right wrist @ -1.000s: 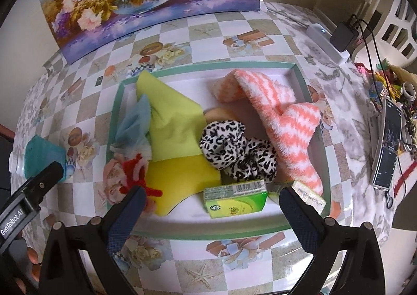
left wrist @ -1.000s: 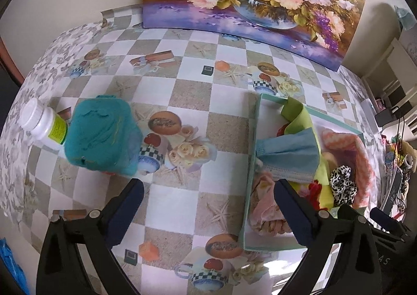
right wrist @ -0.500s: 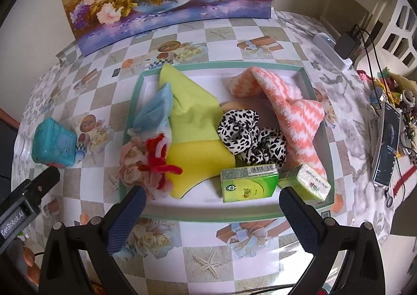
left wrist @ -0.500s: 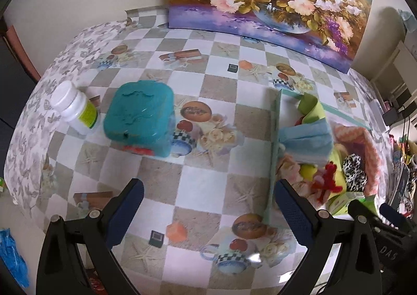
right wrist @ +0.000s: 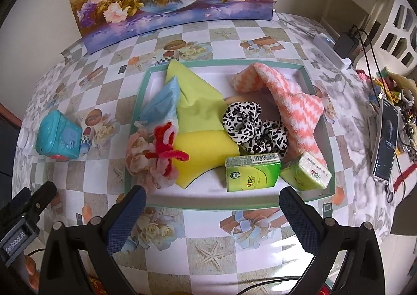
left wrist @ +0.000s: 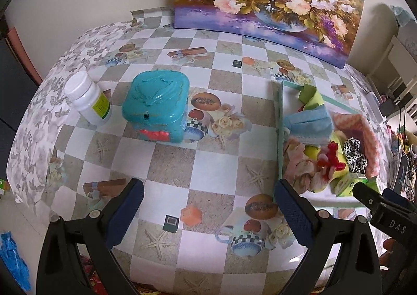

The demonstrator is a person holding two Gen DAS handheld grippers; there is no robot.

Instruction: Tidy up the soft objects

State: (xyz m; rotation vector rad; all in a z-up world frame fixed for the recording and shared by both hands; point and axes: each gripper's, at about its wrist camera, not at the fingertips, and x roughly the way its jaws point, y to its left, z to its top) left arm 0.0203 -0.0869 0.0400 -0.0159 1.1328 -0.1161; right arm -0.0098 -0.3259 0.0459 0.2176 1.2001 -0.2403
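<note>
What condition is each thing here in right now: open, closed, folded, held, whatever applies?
Left gripper: open, empty.
Right gripper: open, empty.
Teal box: lid closed, on the table.
White bottle: capped, upright.
Tray: filled with soft things.
Green tissue pack: looks sealed.
Blue mask: crumpled.

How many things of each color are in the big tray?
Green: 3, lime cloth and two tissue packs
Yellow: 1, sponge
Blue: 1, face mask
Orange and white: 1, fuzzy sock
Black and white: 1, scrunchie
Pink: 1, flower
Red: 1, pipe cleaner
Total: 9
</note>
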